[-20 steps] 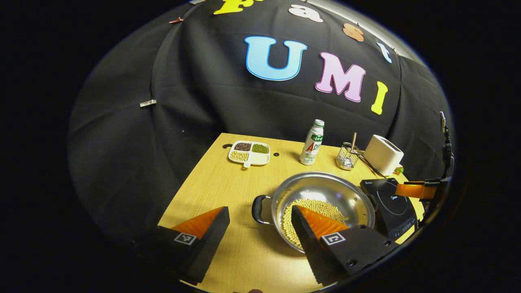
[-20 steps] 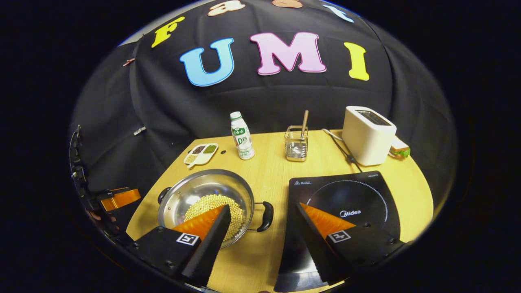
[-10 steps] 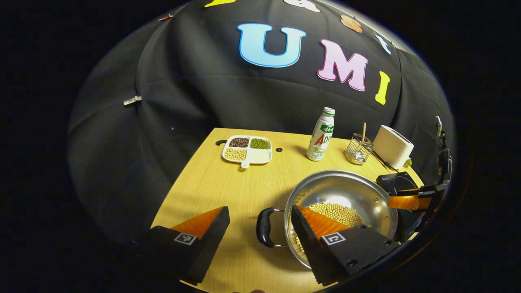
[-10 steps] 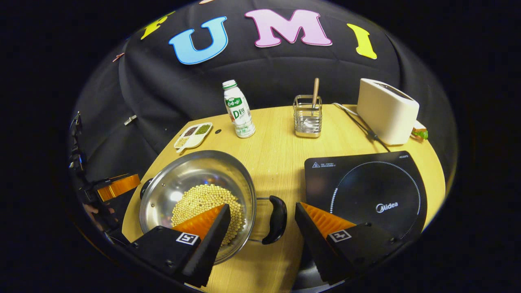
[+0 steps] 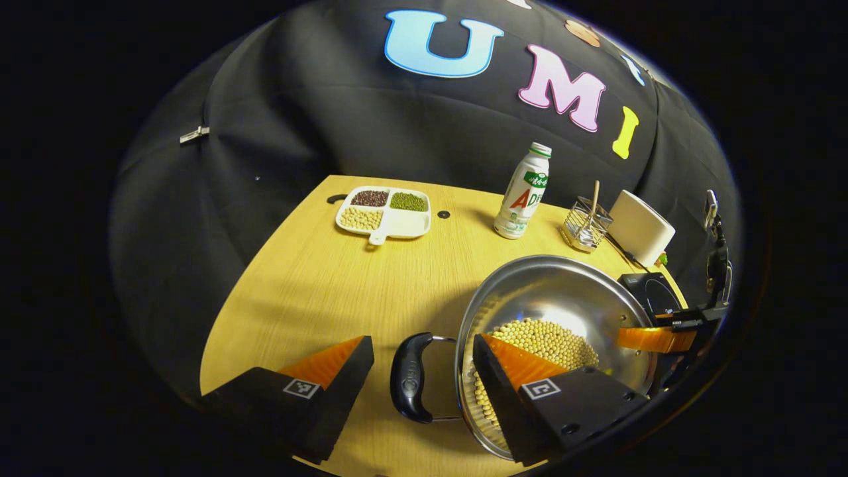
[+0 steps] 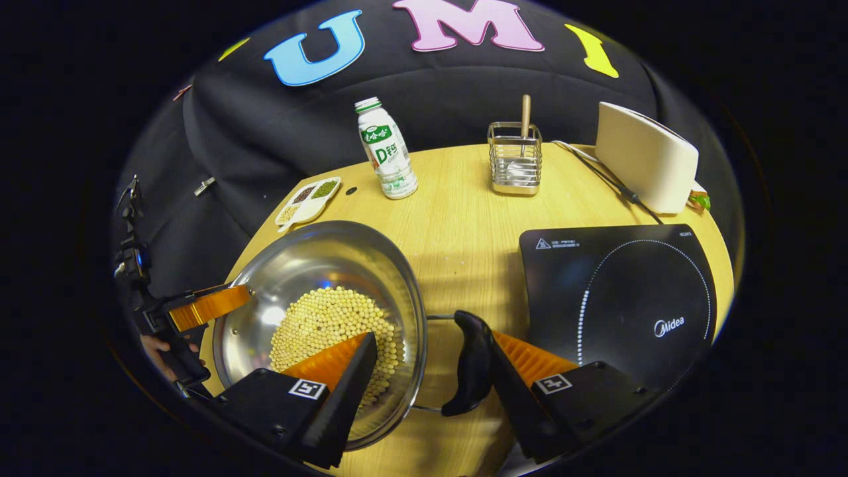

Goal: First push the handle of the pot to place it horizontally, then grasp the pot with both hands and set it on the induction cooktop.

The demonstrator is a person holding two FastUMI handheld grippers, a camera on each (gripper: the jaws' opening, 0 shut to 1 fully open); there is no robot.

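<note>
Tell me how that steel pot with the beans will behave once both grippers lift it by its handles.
The pot looks rigid, polished steel, so it should hold shape. Its loose beans lie piled toward one side and would probably slide if it tilts, shifting the weight. The smooth, rounded handle between the right gripper's open fingers may slip or pivot unless clamped squarely.

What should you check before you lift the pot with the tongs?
1. Left handle sits between the left tongs: ok.
2. Right handle sits between the right tongs: ok, close against one finger.
3. Both tongs squeezed on the handles: not ok, both are open.
4. Pot flat on the table, beans inside: ok.
5. Cooktop has nothing on it: ok.
6. Pot light enough to lift: cannot tell.
</note>
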